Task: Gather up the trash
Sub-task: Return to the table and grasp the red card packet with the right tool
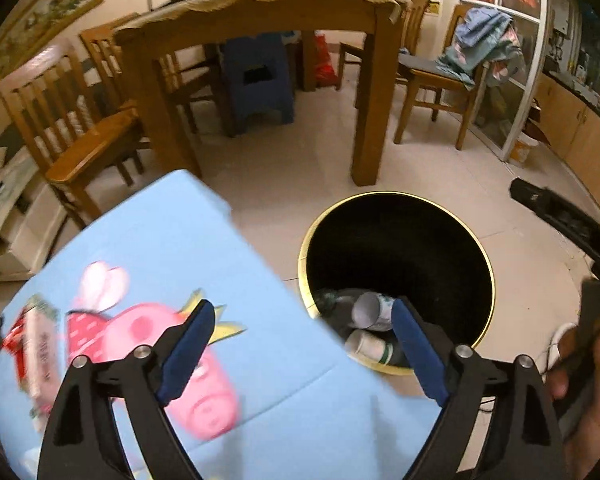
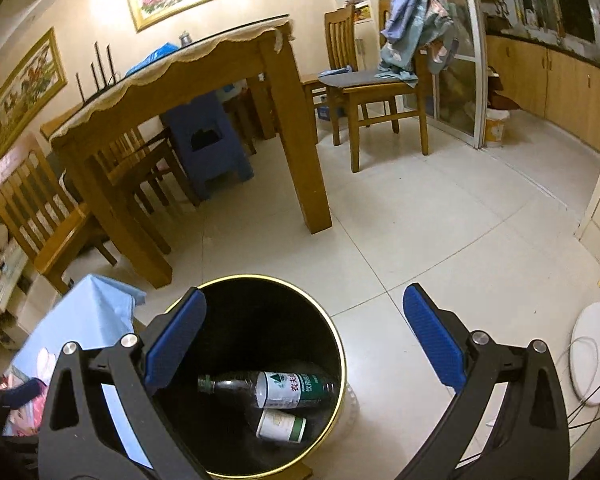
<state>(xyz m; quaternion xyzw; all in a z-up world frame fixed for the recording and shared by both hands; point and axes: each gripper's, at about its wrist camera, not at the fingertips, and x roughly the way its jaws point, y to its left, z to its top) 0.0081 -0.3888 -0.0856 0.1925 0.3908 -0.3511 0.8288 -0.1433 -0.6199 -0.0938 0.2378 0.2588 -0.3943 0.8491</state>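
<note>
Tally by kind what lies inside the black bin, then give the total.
Plastic bottle: 1
Paper cup: 1
Total in the bin: 2

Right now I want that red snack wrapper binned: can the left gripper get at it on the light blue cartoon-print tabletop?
Probably yes: the left gripper is open and empty, and the wrapper lies uncovered on the tabletop nearby.
</note>
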